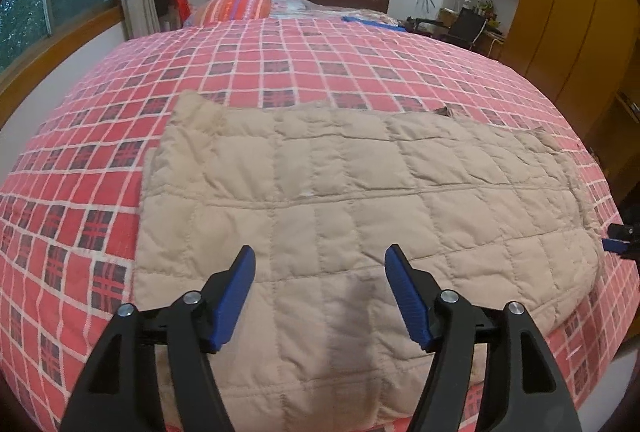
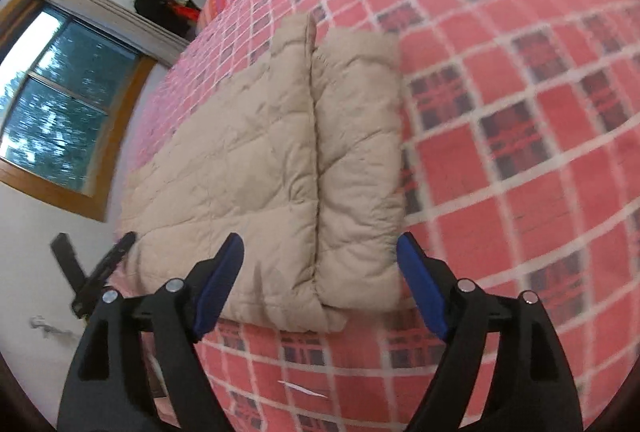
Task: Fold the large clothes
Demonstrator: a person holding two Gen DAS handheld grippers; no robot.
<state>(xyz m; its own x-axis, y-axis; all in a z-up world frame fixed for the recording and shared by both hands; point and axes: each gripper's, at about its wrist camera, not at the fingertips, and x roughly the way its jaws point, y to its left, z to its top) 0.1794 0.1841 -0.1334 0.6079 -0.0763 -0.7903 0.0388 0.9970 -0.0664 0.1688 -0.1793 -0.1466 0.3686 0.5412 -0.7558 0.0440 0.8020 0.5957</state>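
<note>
1. L gripper (image 1: 320, 292): jaws spread wide, nothing between the blue pads, hanging just above the near part of the beige quilted jacket (image 1: 352, 200)
2. R gripper (image 2: 320, 280): jaws also apart and empty, one pad either side of the jacket's (image 2: 280, 160) near end, fabric not pinched yet as far as I can see
3. Jacket sits flat on the red plaid bedspread (image 1: 280, 72), already doubled over by the look of it; in R wrist view a fold seam runs straight away from the jaws, narrower flap on the right of it
4. Long axis: in L view it stretches left to right across the frame, so L gripper faces its broad side; in R view it runs away from the camera, so R gripper is at one short end
5. R gripper's blue tip peeks in at far right edge of L view, right by that same end of the jacket
6. My read: next fold likely brings that short end over along the length; R is placed for it, L is mid-side, nearer to pin the middle
</note>
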